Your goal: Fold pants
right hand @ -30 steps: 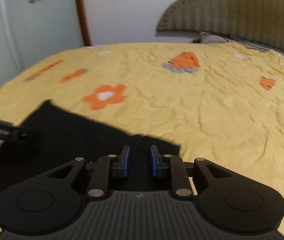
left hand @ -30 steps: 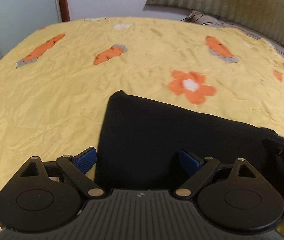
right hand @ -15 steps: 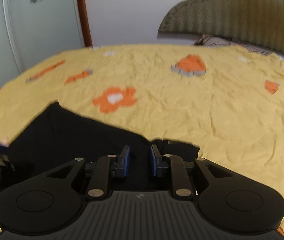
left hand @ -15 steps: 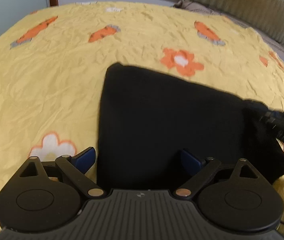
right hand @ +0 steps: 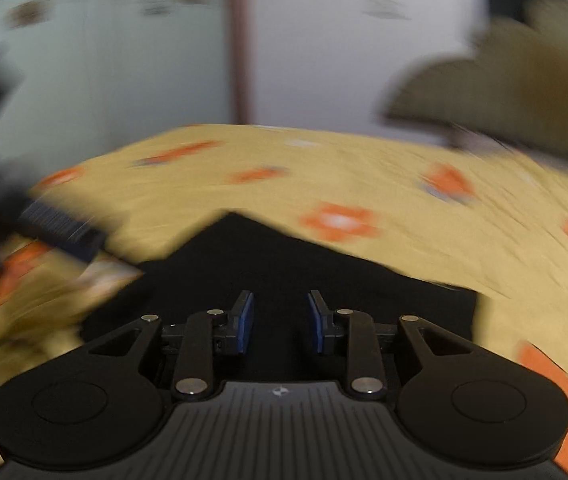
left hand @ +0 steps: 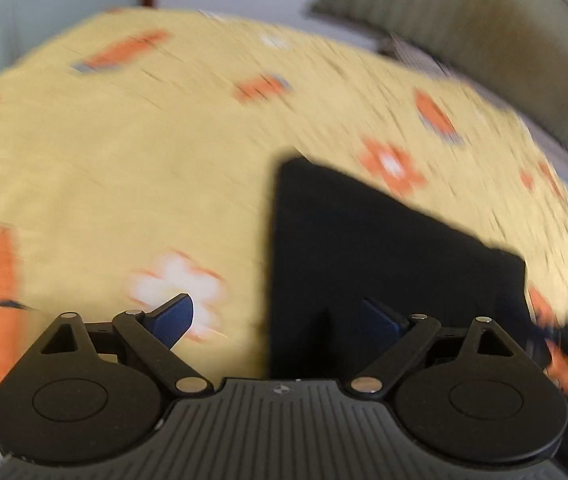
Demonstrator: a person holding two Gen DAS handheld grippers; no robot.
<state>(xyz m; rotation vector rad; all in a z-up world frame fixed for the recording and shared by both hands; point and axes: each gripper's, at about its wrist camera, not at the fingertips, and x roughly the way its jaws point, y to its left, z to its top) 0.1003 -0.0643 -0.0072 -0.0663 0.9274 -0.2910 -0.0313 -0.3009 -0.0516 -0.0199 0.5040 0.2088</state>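
Hovering my left gripper (left hand: 276, 318) wide and empty, my right gripper (right hand: 280, 322) opening with nothing between its pads, because the black pants (left hand: 383, 248) lie folded on the yellow bedspread (left hand: 144, 152).

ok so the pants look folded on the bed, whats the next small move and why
Probably draw both grippers back clear of the black pants. They lie as a flat folded rectangle on the yellow bedspread. The left gripper is wide open and empty; the right gripper is opening with nothing pinched between its fingers.
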